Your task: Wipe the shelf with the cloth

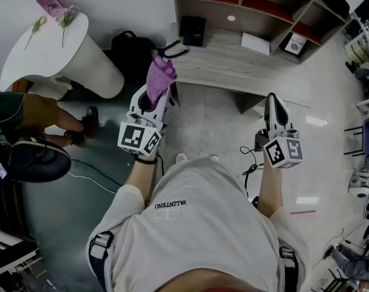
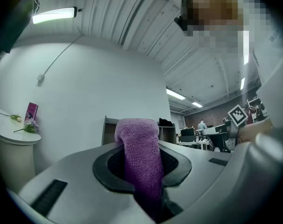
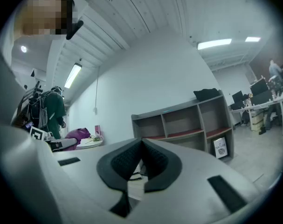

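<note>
My left gripper (image 1: 157,97) pinches the purple cloth (image 1: 160,76) tight — my right gripper (image 1: 273,105) is closed on nothing — shelf (image 1: 233,62) just ahead.

Two flower stems (image 1: 65,18) and a pink booklet (image 1: 50,3) are lying on the white round surface (image 1: 47,53). A black bag (image 1: 131,52) is sitting just beside it.
</note>
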Demonstrator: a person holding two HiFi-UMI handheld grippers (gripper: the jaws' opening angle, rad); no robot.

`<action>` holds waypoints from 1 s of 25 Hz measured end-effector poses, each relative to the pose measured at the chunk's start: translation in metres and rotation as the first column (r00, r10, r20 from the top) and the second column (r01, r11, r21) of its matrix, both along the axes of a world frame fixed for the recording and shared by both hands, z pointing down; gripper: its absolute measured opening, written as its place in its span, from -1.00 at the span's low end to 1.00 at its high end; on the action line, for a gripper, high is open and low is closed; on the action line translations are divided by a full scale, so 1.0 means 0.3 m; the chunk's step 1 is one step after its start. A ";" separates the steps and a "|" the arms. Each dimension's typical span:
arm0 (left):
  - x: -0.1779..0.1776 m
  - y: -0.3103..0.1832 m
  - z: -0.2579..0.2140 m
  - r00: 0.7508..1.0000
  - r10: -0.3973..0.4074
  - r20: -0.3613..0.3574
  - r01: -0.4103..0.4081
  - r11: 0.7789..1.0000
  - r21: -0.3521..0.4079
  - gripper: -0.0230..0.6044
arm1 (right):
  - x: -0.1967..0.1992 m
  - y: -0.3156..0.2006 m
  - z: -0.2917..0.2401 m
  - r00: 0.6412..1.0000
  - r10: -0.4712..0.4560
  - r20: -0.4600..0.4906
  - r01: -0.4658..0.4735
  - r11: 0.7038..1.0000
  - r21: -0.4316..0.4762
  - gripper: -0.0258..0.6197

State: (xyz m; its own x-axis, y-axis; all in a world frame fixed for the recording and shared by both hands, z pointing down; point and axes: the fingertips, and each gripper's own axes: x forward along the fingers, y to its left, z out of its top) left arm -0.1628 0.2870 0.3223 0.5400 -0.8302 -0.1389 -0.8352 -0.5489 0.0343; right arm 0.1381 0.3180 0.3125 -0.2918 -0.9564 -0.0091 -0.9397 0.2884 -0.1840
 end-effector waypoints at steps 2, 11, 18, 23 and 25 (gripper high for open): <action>0.000 -0.001 -0.004 1.000 0.000 0.006 0.000 1.000 0.002 -0.63 | -0.001 -0.002 0.009 1.000 0.002 -0.004 -0.002 1.000 -0.003 -0.93; -0.005 -0.007 0.002 1.000 0.005 0.002 -0.005 1.000 -0.001 -0.63 | -0.008 -0.007 0.017 1.000 -0.002 0.002 0.002 1.000 -0.014 -0.92; -0.057 -0.009 0.017 1.000 0.026 0.001 -0.026 1.000 -0.008 -0.63 | -0.050 0.000 0.020 1.000 0.024 0.000 -0.024 1.000 -0.017 -0.92; -0.105 -0.013 0.030 0.999 0.049 -0.004 -0.050 0.999 -0.014 -0.63 | -0.101 0.005 0.021 0.999 0.045 -0.004 -0.045 0.999 -0.018 -0.92; -0.129 -0.015 0.033 0.998 0.062 -0.002 -0.062 0.998 -0.016 -0.63 | -0.131 0.006 0.021 0.999 0.053 -0.006 -0.053 0.998 -0.020 -0.92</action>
State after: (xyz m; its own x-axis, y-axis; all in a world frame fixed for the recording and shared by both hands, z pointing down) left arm -0.2013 0.2825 0.3322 0.5902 -0.7972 -0.1272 -0.7995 -0.5990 0.0448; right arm 0.0989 0.3197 0.3188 -0.2403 -0.9706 0.0117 -0.9546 0.2341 -0.1842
